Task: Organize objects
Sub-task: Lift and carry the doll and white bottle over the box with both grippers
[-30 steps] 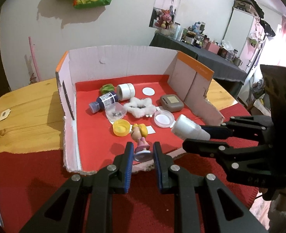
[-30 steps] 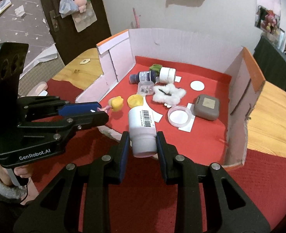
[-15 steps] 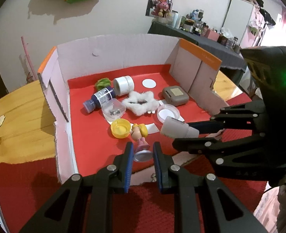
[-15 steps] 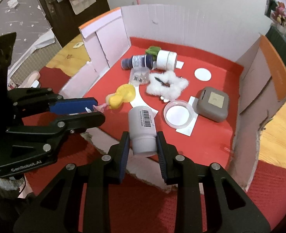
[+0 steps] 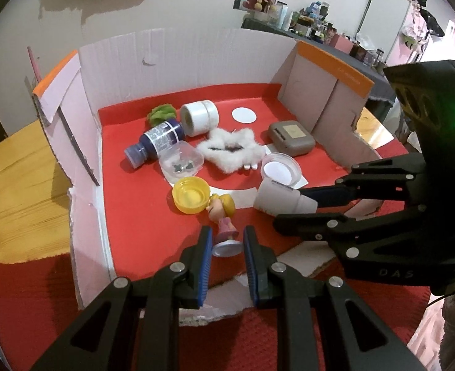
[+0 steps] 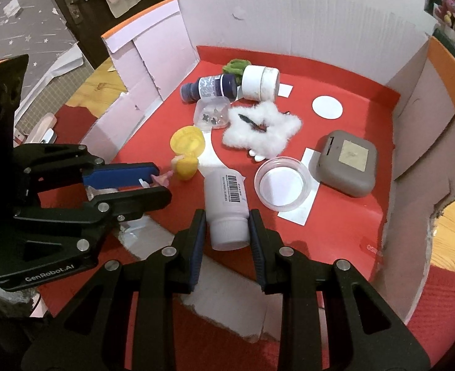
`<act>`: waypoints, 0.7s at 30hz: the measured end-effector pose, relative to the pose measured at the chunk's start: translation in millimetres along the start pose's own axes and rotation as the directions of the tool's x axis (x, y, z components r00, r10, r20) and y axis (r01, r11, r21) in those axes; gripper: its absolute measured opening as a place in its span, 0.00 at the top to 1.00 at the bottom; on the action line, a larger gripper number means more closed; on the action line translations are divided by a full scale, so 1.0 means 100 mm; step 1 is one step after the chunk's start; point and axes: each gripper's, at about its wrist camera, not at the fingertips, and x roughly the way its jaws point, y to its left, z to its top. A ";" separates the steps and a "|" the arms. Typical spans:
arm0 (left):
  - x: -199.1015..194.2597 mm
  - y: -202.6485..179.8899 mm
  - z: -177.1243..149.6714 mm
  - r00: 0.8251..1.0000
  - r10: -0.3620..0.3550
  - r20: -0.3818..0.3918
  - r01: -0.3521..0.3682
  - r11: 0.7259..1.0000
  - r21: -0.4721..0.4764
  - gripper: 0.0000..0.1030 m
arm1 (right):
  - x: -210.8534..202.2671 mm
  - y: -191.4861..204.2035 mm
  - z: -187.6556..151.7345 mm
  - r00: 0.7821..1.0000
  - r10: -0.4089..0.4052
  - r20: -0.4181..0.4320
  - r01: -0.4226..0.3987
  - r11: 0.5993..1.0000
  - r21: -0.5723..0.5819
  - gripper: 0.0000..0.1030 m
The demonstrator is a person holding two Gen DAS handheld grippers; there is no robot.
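Note:
A small doll (image 5: 223, 216) with yellow hair and a pink dress is held by its round base in my left gripper (image 5: 225, 241), just above the red floor of the cardboard box (image 5: 171, 58). The doll's yellow head also shows in the right wrist view (image 6: 186, 167). My right gripper (image 6: 225, 224) is shut on a white pill bottle (image 6: 227, 205) with a barcode label, cap toward the camera, low over the box floor. The bottle shows in the left wrist view (image 5: 281, 201) to the right of the doll.
On the box floor lie a yellow cap (image 5: 191, 198), a blue bottle (image 5: 157, 146), a clear tub (image 5: 181, 164), white fluff (image 5: 230, 151), a white jar (image 5: 199, 117), a clear lid (image 5: 280, 170), a grey case (image 5: 290, 138), a white disc (image 5: 243, 115) and a green scrap (image 5: 161, 113).
Both grippers have moved forward over the box's torn front edge and lower toward the red floor, each still holding its object. The doll is now beside the yellow cap.

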 end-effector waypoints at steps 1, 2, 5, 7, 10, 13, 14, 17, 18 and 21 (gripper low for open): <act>0.01 0.01 0.00 1.000 0.001 0.000 -0.001 1.000 -0.002 0.80 | 0.00 -0.01 0.00 1.000 0.000 0.000 0.000 1.000 0.000 0.75; 0.01 0.01 0.01 1.000 0.002 0.000 -0.002 1.000 -0.003 0.80 | 0.00 -0.02 0.01 1.000 0.000 0.001 0.000 1.000 0.001 0.75; 0.02 0.04 0.02 1.000 0.009 -0.001 -0.009 1.000 -0.009 0.80 | 0.01 -0.04 0.01 1.000 -0.009 0.003 0.009 1.000 0.004 0.75; 0.03 0.06 0.03 1.000 0.018 0.001 -0.018 1.000 -0.013 0.80 | 0.01 -0.06 0.02 1.000 -0.023 0.007 0.023 1.000 0.006 0.75; 0.04 0.09 0.04 1.000 0.026 0.003 -0.026 0.999 -0.022 0.80 | 0.00 -0.10 0.02 0.999 -0.043 0.018 0.043 0.999 0.015 0.75; 0.06 0.12 0.04 1.000 0.030 0.008 -0.030 0.999 -0.031 0.80 | -0.01 -0.12 0.01 0.998 -0.062 0.031 0.062 0.998 0.021 0.75; 0.06 0.13 0.05 0.999 0.035 0.009 -0.034 0.999 -0.032 0.80 | -0.01 -0.12 0.01 0.997 -0.072 0.035 0.071 0.997 0.021 0.75; 0.08 0.14 0.04 0.999 0.038 0.010 -0.038 0.999 -0.036 0.80 | -0.01 -0.12 0.00 0.996 -0.079 0.040 0.078 0.997 0.025 0.75; 0.08 0.14 0.04 0.999 0.038 0.010 -0.037 0.999 -0.037 0.80 | -0.01 -0.12 0.00 0.996 -0.081 0.041 0.080 0.997 0.024 0.75; 0.08 0.14 0.03 0.999 0.038 0.011 -0.037 0.999 -0.039 0.80 | -0.02 -0.13 -0.02 0.996 -0.082 0.042 0.081 0.996 0.024 0.74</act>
